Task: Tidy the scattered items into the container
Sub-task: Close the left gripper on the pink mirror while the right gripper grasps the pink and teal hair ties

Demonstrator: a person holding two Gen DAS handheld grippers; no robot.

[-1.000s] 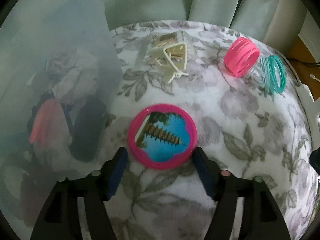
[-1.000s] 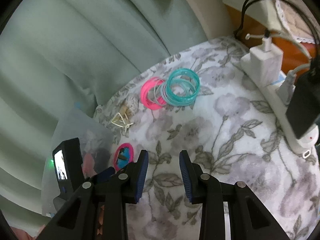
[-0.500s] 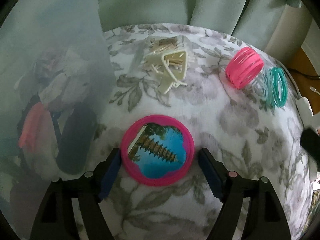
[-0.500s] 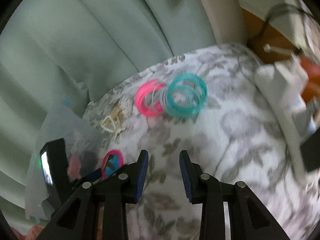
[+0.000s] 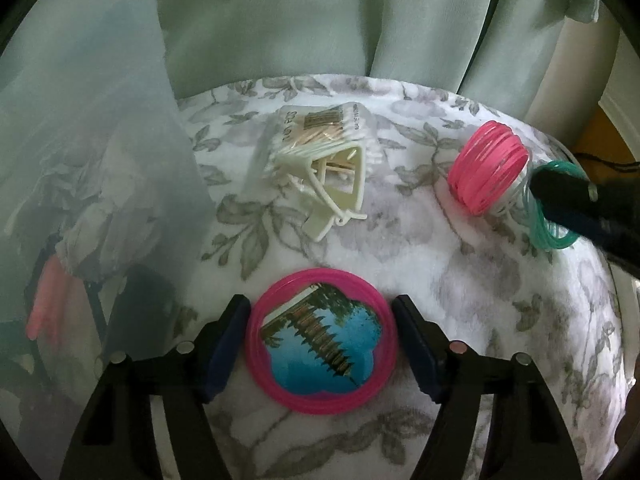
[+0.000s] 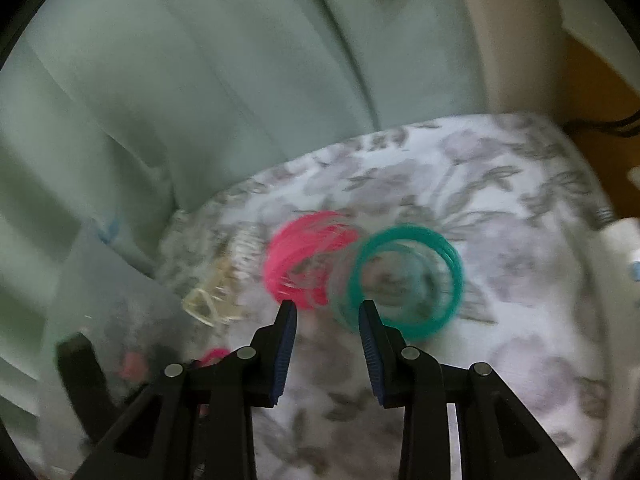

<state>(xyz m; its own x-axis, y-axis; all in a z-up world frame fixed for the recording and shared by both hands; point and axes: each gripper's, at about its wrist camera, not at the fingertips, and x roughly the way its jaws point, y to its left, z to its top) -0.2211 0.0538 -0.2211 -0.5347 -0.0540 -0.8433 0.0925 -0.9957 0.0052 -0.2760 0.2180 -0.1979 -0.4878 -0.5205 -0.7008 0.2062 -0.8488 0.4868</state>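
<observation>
**Left wrist view: fingers straddle the pink mirror, closing**

Left wrist view shows the left gripper (image 5: 322, 340) with its 2 fingers (image 5: 226, 340) on either side of the round pink mirror (image 5: 322, 342), which lies flat on the floral surface (image 5: 500, 320). The fingers are closing, yet a thin gap shows on each side, so they do not press it. Beyond it lies a white hair claw (image 5: 328, 188) on a clear packet of cotton swabs (image 5: 320, 126). Farther right, a pink coil (image 5: 488, 168) joins a teal coil (image 5: 548, 216), partly covered by the dark, blurred right gripper (image 5: 560, 196).

At left, a frosted plastic container (image 5: 100, 160) holds dim shapes: something pink, something dark, a pale crumpled item; none can be identified through the wall.

Right wrist view is motion-blurred. The right gripper (image 6: 328, 316) has its fingers (image 6: 286, 344) apart with nothing between them, tips just before the pink coil (image 6: 308, 256) and teal coil (image 6: 408, 280). Green curtains (image 6: 200, 80) hang behind.
</observation>
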